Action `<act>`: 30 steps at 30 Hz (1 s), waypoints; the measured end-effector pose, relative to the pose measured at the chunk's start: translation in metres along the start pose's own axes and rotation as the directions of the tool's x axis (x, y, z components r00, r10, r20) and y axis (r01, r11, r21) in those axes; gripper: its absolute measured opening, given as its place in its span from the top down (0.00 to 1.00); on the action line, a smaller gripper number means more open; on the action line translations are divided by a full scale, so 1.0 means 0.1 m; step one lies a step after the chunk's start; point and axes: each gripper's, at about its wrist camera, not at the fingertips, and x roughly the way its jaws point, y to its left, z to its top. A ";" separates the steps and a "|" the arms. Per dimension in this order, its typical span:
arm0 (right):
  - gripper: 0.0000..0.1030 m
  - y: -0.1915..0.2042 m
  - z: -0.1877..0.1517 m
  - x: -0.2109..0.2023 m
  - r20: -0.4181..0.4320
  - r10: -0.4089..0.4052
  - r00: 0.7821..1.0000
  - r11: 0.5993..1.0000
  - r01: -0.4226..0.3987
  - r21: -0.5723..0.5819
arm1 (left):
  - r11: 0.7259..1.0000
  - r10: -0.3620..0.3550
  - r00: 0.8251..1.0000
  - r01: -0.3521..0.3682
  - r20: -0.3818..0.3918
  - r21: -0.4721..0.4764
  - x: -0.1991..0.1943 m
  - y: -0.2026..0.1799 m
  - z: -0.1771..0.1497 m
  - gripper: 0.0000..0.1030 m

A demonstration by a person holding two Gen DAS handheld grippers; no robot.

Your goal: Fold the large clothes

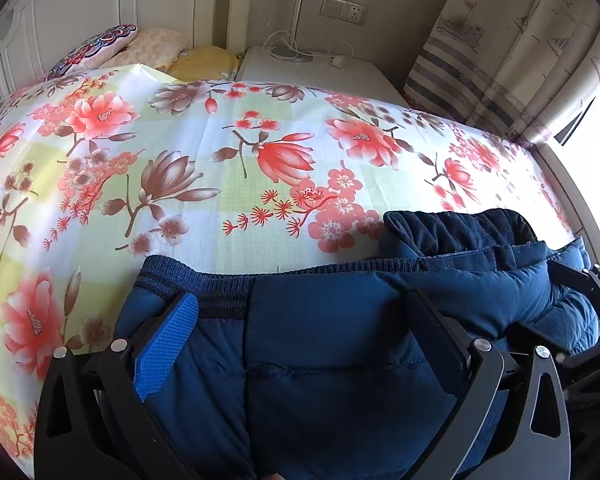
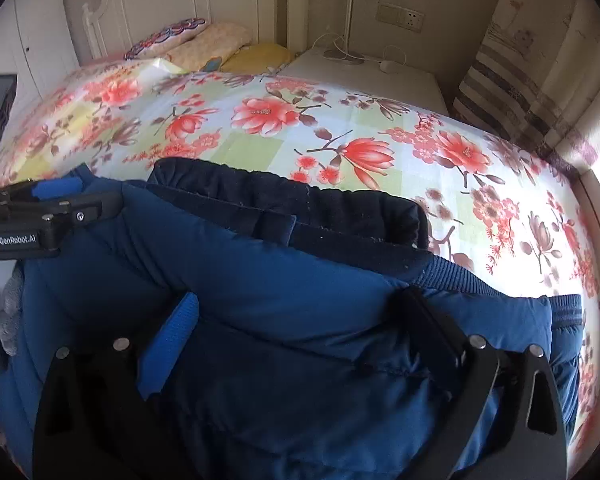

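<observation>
Fabric of a blue quilted jacket (image 1: 320, 360) fills the space between both sets of fingers; the left gripper (image 1: 304, 332) and right gripper (image 2: 300, 328) each stand spread wide with padding bunched between them, though whether either truly pinches it I cannot tell; the jacket hangs at the near edge of the floral bedsheet (image 1: 220, 168), ribbed hem (image 1: 204, 280) uppermost, so folding looks barely begun; "GenRobot.AI" reads on the left gripper's body; pillows (image 2: 204, 40) lie farthest back.
</observation>
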 end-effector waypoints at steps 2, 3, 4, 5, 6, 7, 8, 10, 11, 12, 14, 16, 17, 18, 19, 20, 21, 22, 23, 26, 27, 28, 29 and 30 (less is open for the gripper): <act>0.14 -0.10 -0.03 -0.10 0.024 0.036 0.999 0.998 -0.037 0.045 | 1.000 -0.012 1.000 0.012 0.004 -0.006 -0.01 0.01 0.00 0.04; 0.18 -0.19 -0.05 -0.19 0.038 0.024 0.999 0.997 -0.026 0.071 | 1.000 -0.028 1.000 0.028 0.004 -0.015 -0.03 0.03 0.01 0.04; 0.18 -0.28 -0.08 -0.31 0.063 -0.008 0.998 0.995 0.001 0.098 | 0.999 -0.034 0.999 0.035 0.011 -0.027 -0.07 0.06 0.01 0.04; 0.17 -0.35 -0.12 -0.41 0.077 -0.029 0.997 0.993 0.020 0.112 | 0.999 -0.014 0.999 0.015 0.031 -0.039 -0.16 0.07 0.00 0.04; 0.17 -0.45 -0.18 -0.50 0.080 -0.047 0.996 0.992 0.037 0.124 | 0.999 0.025 0.998 -0.023 0.062 -0.043 -0.29 0.07 -0.03 0.04; 0.17 -0.55 -0.28 -0.61 0.075 -0.062 0.995 0.990 0.051 0.131 | 0.998 0.054 0.992 -0.052 0.116 -0.028 -0.52 0.02 -0.12 0.04; 0.17 -0.59 -0.37 -0.69 0.072 -0.077 0.994 0.989 0.067 0.130 | 0.998 0.056 0.989 -0.055 0.134 -0.013 -0.64 0.00 -0.19 0.04; 0.15 -0.64 -0.56 -0.86 0.076 -0.103 0.992 0.988 0.093 0.120 | 0.998 0.056 0.988 -0.060 0.146 0.020 -0.89 -0.10 -0.41 0.04; 0.10 -0.63 -0.69 -0.96 0.084 -0.095 0.992 0.991 0.086 0.107 | 0.998 0.054 0.987 -0.059 0.151 0.028 -0.96 -0.14 -0.53 0.04; 0.08 -0.61 -0.80 -1.00 0.083 -0.080 0.993 0.993 0.072 0.094 | 0.997 0.057 0.987 -0.064 0.152 0.038 -1.00 -0.18 -0.65 0.04; 0.06 -0.55 -0.96 -0.91 0.048 -0.075 0.996 0.996 0.072 0.059 | 0.990 0.117 0.985 -0.126 0.125 0.068 -0.88 -0.22 -0.85 0.04; 0.02 -0.58 -1.06 -0.74 0.027 -0.055 0.998 0.997 0.053 0.061 | 0.993 0.103 0.989 -0.109 0.108 0.048 -0.71 -0.13 -0.93 0.04; 0.02 -0.64 -1.06 -0.69 0.042 -0.020 0.999 0.996 0.016 0.085 | 0.996 0.083 0.990 -0.087 0.116 0.025 -0.70 -0.08 -0.92 0.04; 0.02 -0.67 -1.06 -0.67 0.038 -0.006 0.999 0.996 0.002 0.094 | 0.997 0.081 0.991 -0.082 0.105 0.006 -0.69 -0.05 -0.90 0.04; 0.02 -0.68 -1.06 -0.67 0.033 0.004 0.999 0.995 -0.007 0.100 | 0.996 0.090 0.991 -0.091 0.101 0.011 -0.68 -0.06 -0.90 0.04; 0.02 -0.68 -1.05 -0.67 0.033 0.004 0.999 0.995 -0.007 0.097 | 0.994 0.105 0.990 -0.108 0.099 0.024 -0.67 -0.08 -0.91 0.04; 0.02 -0.67 -1.05 -0.67 0.038 0.004 0.999 0.995 -0.008 0.095 | 0.992 0.118 0.988 -0.122 0.101 0.033 -0.67 -0.11 -0.91 0.04; 0.02 -0.68 -1.06 -0.68 0.046 0.012 0.999 0.995 -0.016 0.099 | 0.991 0.123 0.987 -0.127 0.101 0.033 -0.68 -0.11 -0.91 0.04; 0.02 -0.69 -1.06 -0.71 0.054 0.015 0.998 0.994 -0.021 0.104 | 0.990 0.137 0.986 -0.140 0.100 0.029 -0.70 -0.11 -0.91 0.04; 0.08 -0.55 -1.18 -1.01 0.117 -0.081 0.990 0.994 0.071 0.086 | 0.969 0.244 0.955 -0.247 0.171 -0.001 -1.01 -0.28 -0.98 0.04; 0.09 -0.46 -1.23 -1.14 0.153 -0.061 0.986 0.997 0.052 0.061 | 0.977 0.208 0.959 -0.213 0.192 0.008 -1.12 -0.37 -1.03 0.04; 0.08 -0.34 -1.31 -1.28 0.184 -0.031 0.983 0.999 0.026 0.030 | 0.984 0.160 0.965 -0.172 0.209 0.043 -1.26 -0.54 -1.13 0.04; 0.07 -0.23 -1.39 -1.37 0.199 -0.017 0.980 1.000 0.017 0.005 | 0.984 0.149 0.965 -0.166 0.214 0.067 -1.31 -0.67 -1.20 0.04; 0.05 -0.14 -1.46 -1.43 0.209 -0.005 0.978 1.000 0.010 -0.023 | 0.982 0.143 0.967 -0.164 0.212 0.088 -1.33 -0.79 -1.29 0.04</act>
